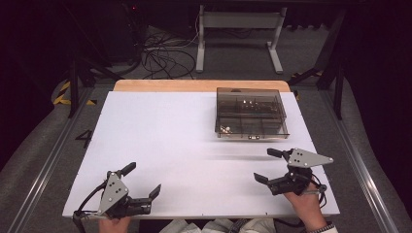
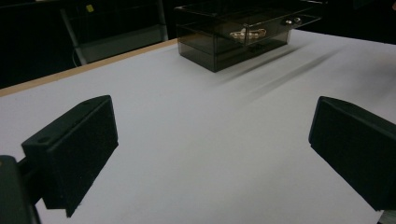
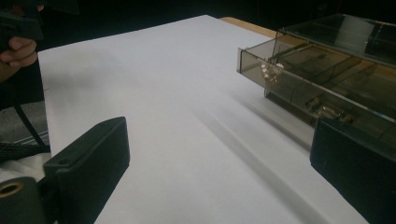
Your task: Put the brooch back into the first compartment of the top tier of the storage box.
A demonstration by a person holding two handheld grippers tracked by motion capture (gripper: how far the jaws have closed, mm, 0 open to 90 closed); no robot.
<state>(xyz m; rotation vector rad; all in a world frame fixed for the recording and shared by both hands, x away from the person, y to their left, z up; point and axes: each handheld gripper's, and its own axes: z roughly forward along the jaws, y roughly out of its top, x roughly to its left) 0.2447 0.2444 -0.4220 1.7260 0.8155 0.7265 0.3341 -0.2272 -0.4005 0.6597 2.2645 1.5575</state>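
Observation:
A smoky clear plastic compartment box (image 1: 251, 112) stands at the far right of the white table (image 1: 165, 131); small metal parts lie in some of its sections. In the left gripper view the box (image 2: 243, 35) is far ahead, and in the right gripper view the box (image 3: 336, 70) is close at the right. My left gripper (image 1: 142, 180) rests near the table's front left edge, open, nothing between its jaws. My right gripper (image 1: 267, 166) is held near the front right, in front of the box and apart from it, open and empty too.
A wooden strip (image 1: 194, 85) edges the table's far side. Beyond it stand a white frame stand (image 1: 238, 34) and loose cables (image 1: 160, 58) on the floor. Metal rails (image 1: 43, 160) run along both sides of the table.

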